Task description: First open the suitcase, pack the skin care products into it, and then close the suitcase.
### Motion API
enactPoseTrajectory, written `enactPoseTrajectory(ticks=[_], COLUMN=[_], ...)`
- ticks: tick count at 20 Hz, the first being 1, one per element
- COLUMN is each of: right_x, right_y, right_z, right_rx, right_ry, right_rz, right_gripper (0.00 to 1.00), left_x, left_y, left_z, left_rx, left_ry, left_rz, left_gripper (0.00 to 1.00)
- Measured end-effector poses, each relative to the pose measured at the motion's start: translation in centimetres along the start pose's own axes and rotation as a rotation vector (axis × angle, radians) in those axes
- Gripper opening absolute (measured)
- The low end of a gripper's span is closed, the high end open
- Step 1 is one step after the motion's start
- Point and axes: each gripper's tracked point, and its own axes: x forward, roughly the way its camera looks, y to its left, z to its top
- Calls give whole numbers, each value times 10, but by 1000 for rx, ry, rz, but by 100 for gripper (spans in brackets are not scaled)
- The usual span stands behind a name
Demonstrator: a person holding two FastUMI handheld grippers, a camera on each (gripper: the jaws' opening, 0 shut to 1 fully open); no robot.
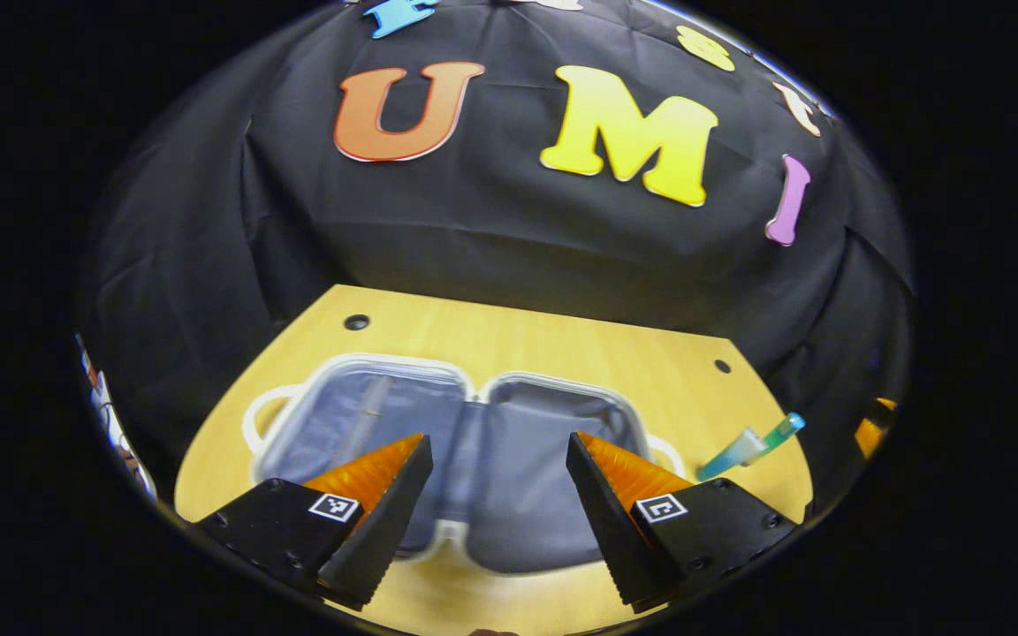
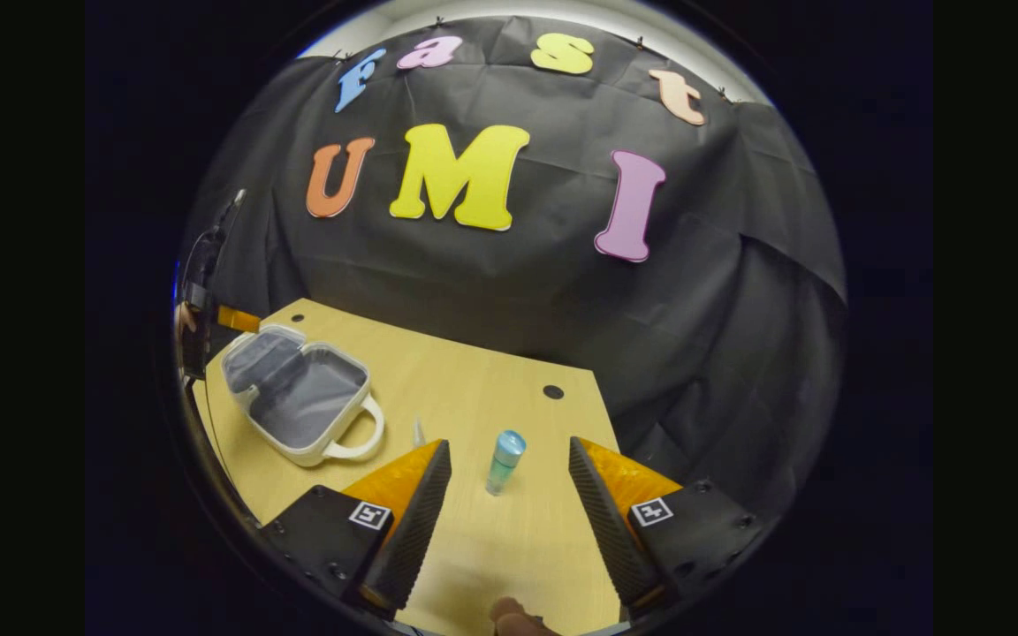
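Table: pale wood top, carries everything; two dark round holes near the far edge.
Suitcase: small, lies fully open and flat on the table, both grey-lined halves up, white hard rim, a loop handle at each outer end. Likely light and stiff in the shell, soft in the lining; probably slides on the smooth wood when pushed. Best hold for closing judged to be the rim or handle of one half.
Skin care tube: slim, teal-tinted body with a rounded cap, lies on the bare table well apart from the suitcase, off its right-hand end. Probably light, smooth, prone to roll and slip; grip across the middle of the body looks safest, with gentle pressure.
Left tool: spread wide, holding nothing, hangs over the open suitcase.
Right tool: spread wide, holding nothing, tube lies ahead between its two fingers, untouched.
Writing: none readable on tube or suitcase; square coded markers on the tools only.
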Motion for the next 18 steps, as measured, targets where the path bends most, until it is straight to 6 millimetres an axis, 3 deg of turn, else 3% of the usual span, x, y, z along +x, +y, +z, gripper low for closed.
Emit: enactPoseTrajectory(ticks=[3, 8, 12, 18], right_x=[4, 12, 19, 39], right_y=[-21, -48, -66, -84], right_z=[-9, -26, -42, -67], right_rx=[10, 15, 9, -2], right_ry=[12, 41, 72, 133], right_rz=[14, 23, 29, 34], right_gripper=[80, 80, 80, 78], left_x=[6, 13, 26, 66], left_y=[-69, -174, -228, -273], left_z=[-17, -66, -110, -143], left_rx=[26, 64, 129, 127], left_ry=[16, 107, 171, 195], left_rz=[-76, -199, -259, -244], left_gripper=[98, 98, 98, 98])
